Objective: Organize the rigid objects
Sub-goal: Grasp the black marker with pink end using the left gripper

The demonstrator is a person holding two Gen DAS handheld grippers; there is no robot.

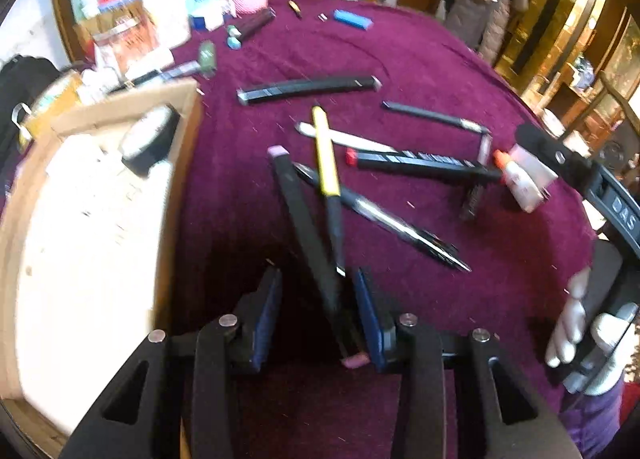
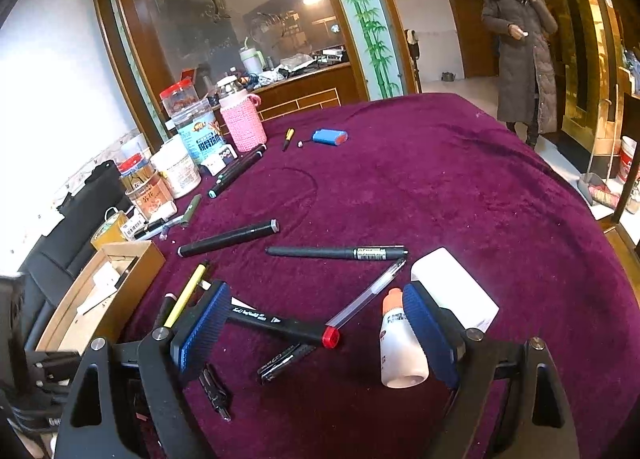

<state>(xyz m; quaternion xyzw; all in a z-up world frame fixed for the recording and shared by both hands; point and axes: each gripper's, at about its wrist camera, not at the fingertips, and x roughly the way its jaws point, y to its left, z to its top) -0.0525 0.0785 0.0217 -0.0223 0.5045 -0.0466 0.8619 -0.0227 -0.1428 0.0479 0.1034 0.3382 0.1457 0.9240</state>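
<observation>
Several pens and markers lie scattered on the purple tablecloth. My left gripper is open around a black marker with pink ends; the marker rests against the right pad, with a gap to the left pad. A yellow pen crosses above it. My right gripper is wide open over a black marker with a red cap. A small white glue bottle with an orange tip lies by its right pad. The right gripper shows in the left wrist view.
A cardboard box holding a tape roll stands at the left. Jars, bottles and a pink knitted flask crowd the far left. A white box, a blue object and more markers lie on the cloth. A person stands behind.
</observation>
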